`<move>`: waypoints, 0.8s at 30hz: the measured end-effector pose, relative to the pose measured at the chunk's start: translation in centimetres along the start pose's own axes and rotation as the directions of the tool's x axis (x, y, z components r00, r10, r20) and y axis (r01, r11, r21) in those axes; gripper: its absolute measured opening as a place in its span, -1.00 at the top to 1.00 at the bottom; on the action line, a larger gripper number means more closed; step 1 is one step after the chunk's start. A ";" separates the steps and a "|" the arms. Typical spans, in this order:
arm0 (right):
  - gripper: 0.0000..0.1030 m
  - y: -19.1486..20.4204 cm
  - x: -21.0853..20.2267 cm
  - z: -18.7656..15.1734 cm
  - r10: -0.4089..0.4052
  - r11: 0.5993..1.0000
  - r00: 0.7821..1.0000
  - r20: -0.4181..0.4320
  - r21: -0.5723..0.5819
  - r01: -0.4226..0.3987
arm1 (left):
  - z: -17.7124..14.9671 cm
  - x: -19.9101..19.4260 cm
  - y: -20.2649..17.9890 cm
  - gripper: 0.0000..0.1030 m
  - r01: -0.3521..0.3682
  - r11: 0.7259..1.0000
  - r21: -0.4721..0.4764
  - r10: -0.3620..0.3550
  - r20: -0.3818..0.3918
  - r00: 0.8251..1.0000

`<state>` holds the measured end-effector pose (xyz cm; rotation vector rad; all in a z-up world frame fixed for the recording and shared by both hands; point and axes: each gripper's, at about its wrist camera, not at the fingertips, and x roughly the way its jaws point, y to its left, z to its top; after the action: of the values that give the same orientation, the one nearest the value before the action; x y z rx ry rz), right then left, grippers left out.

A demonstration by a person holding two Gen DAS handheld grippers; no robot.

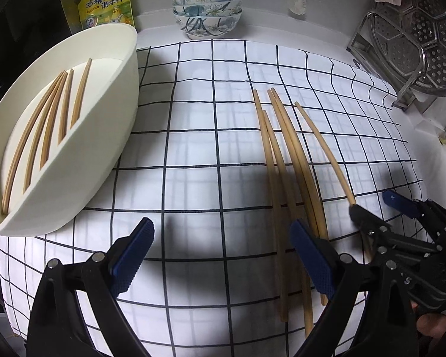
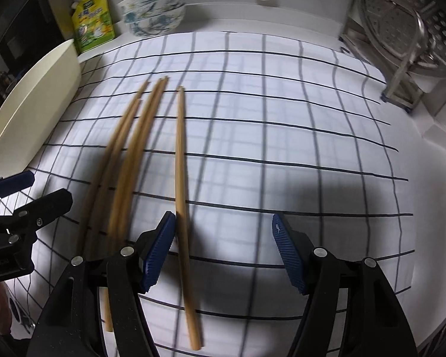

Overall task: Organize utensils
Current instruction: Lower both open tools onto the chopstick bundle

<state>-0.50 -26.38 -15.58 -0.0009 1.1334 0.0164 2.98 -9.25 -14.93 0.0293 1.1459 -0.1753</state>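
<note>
Several wooden chopsticks [image 1: 285, 160] lie in a loose bundle on the checked cloth [image 1: 208, 148]; they also show in the right wrist view [image 2: 128, 160]. One chopstick [image 2: 183, 202] lies apart on the right, between the right gripper's open fingers. Several more chopsticks [image 1: 44, 131] lie inside the white oval tray [image 1: 125, 95] at the left. My left gripper [image 1: 223, 255] is open and empty above the cloth, left of the bundle. My right gripper [image 2: 224, 253] is open, low over the lone chopstick, and shows in the left wrist view [image 1: 374, 205].
A stack of flowered bowls [image 1: 206, 12] and a yellow seasoning pouch [image 1: 107, 0] stand at the back wall. A metal rack with a perforated steamer plate [image 1: 413, 44] stands at the right. A white brush [image 1: 298, 0] hangs on the wall.
</note>
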 end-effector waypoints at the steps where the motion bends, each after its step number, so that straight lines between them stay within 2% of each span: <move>1: -0.25 -0.4 0.0 0.0 0.008 1.000 1.000 -0.001 0.006 -0.008 | 0.0 0.2 -0.1 -0.78 -0.003 1.000 0.003 0.003 -0.003 1.000; 6: -0.25 -0.8 -0.4 0.0 0.032 0.999 0.999 0.007 0.018 -0.032 | -0.1 1.0 -0.5 -0.78 -0.021 1.000 0.019 0.021 -0.011 1.000; 18: -0.25 -0.3 0.1 0.1 0.001 1.000 1.000 0.016 -0.009 -0.001 | -0.1 2.0 -1.0 -0.77 -0.080 0.996 0.042 0.080 -0.005 0.997; 24: -0.24 0.2 0.5 0.6 -0.012 0.999 0.999 0.030 -0.045 0.014 | 0.4 2.1 -1.4 -0.56 -0.072 0.997 0.042 0.072 0.006 0.997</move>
<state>0.23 -26.13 -15.78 -0.0483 1.1032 0.0305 3.94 -10.92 -16.55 0.1072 1.1346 -0.1356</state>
